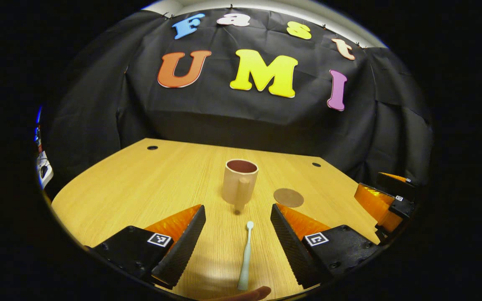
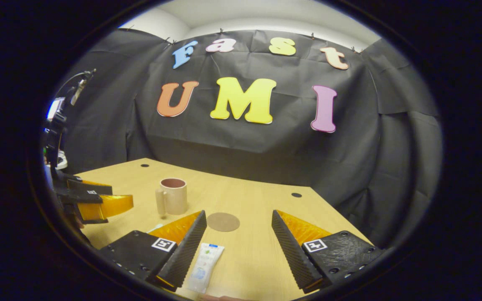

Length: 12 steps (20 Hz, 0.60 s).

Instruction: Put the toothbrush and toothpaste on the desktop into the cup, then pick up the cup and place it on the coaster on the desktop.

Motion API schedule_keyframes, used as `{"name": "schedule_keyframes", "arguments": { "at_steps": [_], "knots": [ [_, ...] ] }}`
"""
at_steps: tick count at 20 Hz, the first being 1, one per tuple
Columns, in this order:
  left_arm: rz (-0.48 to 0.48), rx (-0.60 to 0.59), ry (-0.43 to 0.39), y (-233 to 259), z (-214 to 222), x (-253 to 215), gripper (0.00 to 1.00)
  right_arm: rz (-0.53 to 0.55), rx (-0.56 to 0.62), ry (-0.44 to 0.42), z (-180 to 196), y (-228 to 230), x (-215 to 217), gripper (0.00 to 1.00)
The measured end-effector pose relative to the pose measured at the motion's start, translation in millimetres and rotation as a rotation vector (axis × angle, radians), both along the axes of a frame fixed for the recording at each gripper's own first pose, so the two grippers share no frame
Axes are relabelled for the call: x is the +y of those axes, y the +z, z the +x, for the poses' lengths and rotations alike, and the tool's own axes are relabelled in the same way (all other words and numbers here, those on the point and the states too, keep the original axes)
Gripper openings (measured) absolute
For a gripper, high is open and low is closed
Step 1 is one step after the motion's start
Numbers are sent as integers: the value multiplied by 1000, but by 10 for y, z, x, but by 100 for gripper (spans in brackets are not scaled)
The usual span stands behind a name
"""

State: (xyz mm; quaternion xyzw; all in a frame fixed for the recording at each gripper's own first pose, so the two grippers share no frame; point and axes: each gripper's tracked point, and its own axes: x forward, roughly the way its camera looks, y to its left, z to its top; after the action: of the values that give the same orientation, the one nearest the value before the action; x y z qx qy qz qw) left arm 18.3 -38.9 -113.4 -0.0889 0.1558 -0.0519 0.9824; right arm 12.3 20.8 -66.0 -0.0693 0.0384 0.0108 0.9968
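Note:
A pale toothbrush (image 1: pixel 245 259) lies on the wooden desktop (image 1: pixel 140 188), head pointing away, between the wide-apart fingers of my left gripper (image 1: pixel 237 217), which is open above it. Beyond it stands a beige cup (image 1: pixel 239 182) with a dark inside and its handle facing me. A round brown coaster (image 1: pixel 288 197) lies right of the cup. In the right gripper view, a white toothpaste tube (image 2: pixel 206 266) lies by the left finger of my open right gripper (image 2: pixel 238 223). Cup (image 2: pixel 174 195) and coaster (image 2: pixel 223 221) sit ahead of it.
The other gripper (image 1: pixel 385 200) shows at the right edge of the left gripper view, and the left one (image 2: pixel 94 200) at the left of the right gripper view. Black cloth walls close the desk's far sides. Small dark holes (image 1: pixel 152 147) mark the far corners.

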Motion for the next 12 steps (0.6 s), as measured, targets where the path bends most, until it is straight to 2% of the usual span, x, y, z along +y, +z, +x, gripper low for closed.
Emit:
{"name": "schedule_keyframes", "arguments": {
  "at_steps": [1, 5, 7, 10, 11, 12],
  "knots": [
    [6, 33, -4, -110, 2, -13, 99, -4, 11, 2, -5, -46, 2, 98],
    [20, 140, -52, -416, -22, -159, 97, 16, 46, 8, 1, -189, -28, 95],
    [40, 172, -71, -515, -25, -230, 97, 29, 65, 11, 15, -248, -41, 98],
    [99, 199, -85, -649, -28, -316, 96, 40, 102, 13, 52, -390, -32, 95],
    [106, 208, -93, -670, -42, -349, 95, 53, 106, 24, 57, -407, -15, 95],
    [109, 214, -108, -678, -55, -393, 85, 65, 105, 32, 41, -417, -15, 95]
  ]
}}
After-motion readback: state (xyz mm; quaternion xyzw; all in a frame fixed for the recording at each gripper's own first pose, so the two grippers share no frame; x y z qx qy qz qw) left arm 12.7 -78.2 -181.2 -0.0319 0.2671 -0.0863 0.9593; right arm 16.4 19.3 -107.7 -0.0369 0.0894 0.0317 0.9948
